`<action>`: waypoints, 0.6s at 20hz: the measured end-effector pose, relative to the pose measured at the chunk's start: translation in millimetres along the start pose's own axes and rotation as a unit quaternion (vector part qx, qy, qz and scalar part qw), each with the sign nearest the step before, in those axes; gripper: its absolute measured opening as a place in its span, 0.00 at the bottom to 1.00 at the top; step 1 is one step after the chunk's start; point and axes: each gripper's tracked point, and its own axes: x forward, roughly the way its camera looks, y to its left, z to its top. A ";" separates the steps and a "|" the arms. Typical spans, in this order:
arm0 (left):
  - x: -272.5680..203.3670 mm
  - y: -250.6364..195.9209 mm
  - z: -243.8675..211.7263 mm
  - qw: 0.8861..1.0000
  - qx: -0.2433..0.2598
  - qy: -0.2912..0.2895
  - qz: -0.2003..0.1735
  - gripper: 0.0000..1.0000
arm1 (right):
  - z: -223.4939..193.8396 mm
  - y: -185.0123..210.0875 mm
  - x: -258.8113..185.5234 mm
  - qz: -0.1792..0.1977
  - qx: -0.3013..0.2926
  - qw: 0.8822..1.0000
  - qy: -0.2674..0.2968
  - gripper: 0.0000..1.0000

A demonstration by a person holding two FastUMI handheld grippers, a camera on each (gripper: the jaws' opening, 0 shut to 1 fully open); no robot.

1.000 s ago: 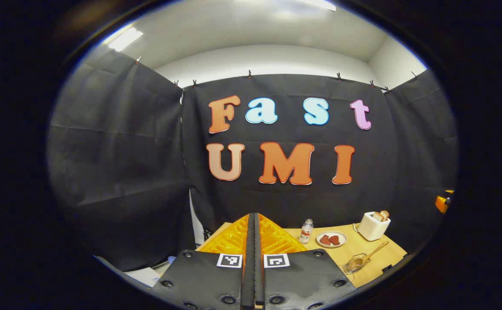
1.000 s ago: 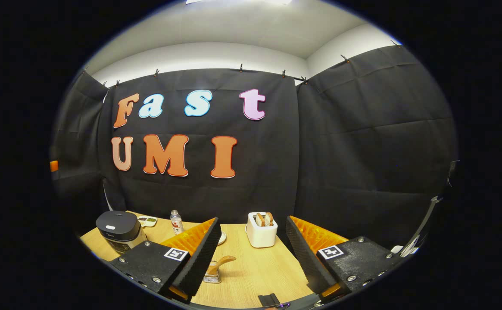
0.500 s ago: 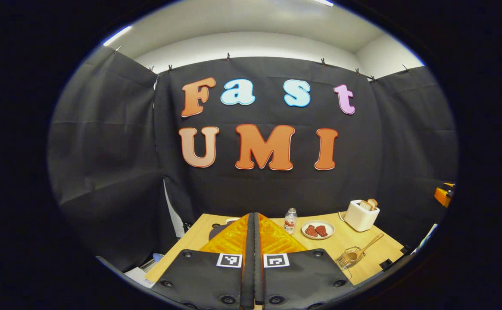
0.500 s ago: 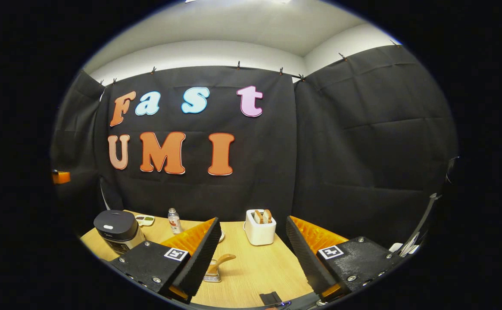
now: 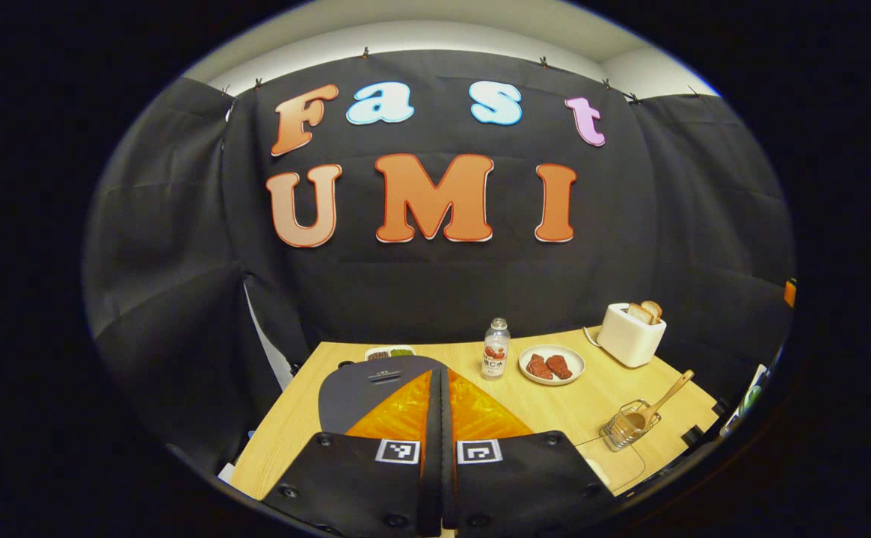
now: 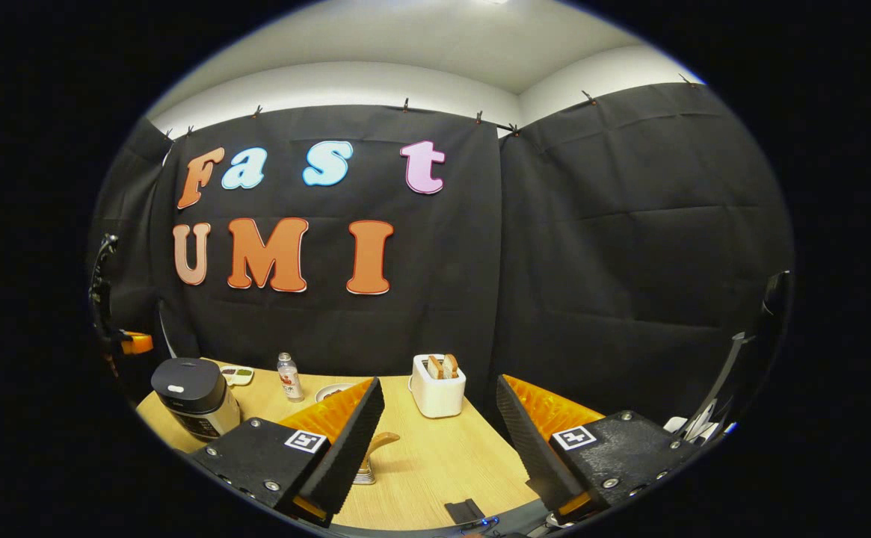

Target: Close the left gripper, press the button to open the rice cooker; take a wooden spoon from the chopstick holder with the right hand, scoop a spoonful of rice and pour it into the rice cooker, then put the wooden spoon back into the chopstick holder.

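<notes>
Wooden table point(image 5: 555, 407) before black cloth; rice cooker point(image 5: 375, 381) has come into the left gripper view since a second ago.
Left gripper point(image 5: 440, 381), fingers pressed together, hangs over the lidded cooker; wooden spoon point(image 5: 667, 394) leans in chopstick holder point(image 5: 624, 426), well right of it. Right gripper point(image 6: 439, 407) spread, empty. Labels unreadable.

Left gripper point(image 5: 440, 373) jaws pressed together; right gripper point(image 6: 439, 392) jaws apart.

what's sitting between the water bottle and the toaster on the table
In the left gripper view, a plate with two reddish pieces lies between the bottle and the toaster.
</notes>
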 end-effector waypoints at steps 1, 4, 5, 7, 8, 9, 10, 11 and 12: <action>7.9 -2.0 -9.5 1.000 0.002 0.007 -0.006 0.05 | -2.7 -1.7 -1.4 -0.004 -0.003 1.000 0.003 0.94; 26.3 -3.1 -44.9 0.999 -0.010 0.041 -0.018 0.04 | -9.8 -5.1 -4.5 -0.017 -0.009 1.000 0.013 0.94; 30.5 -3.2 -56.1 0.998 -0.017 0.053 -0.020 0.05 | -11.9 -5.4 -4.7 -0.021 -0.009 1.000 0.016 0.94; 36.1 -1.6 -73.0 0.997 -0.026 0.071 -0.019 0.05 | -16.0 -5.9 -5.1 -0.027 -0.005 0.999 0.023 0.94; 38.5 -0.3 -78.6 0.997 -0.029 0.077 -0.017 0.05 | -17.1 -5.1 -4.6 -0.028 -0.002 0.999 0.025 0.94; 40.2 0.7 -83.6 0.996 -0.032 0.081 -0.016 0.05 | -18.8 -4.2 -4.8 -0.029 -0.002 0.999 0.027 0.94; 41.5 3.9 -86.8 0.996 -0.033 0.084 -0.013 0.05 | -20.4 -4.2 -5.4 -0.031 -0.002 0.999 0.029 0.94; 42.4 8.4 -88.4 0.996 -0.032 0.087 -0.009 0.05 | -22.4 -4.8 -6.0 -0.033 -0.004 0.999 0.031 0.94; 43.9 12.3 -91.8 0.995 -0.033 0.090 -0.004 0.05 | -23.3 -4.4 -5.2 -0.034 -0.005 0.999 0.033 0.94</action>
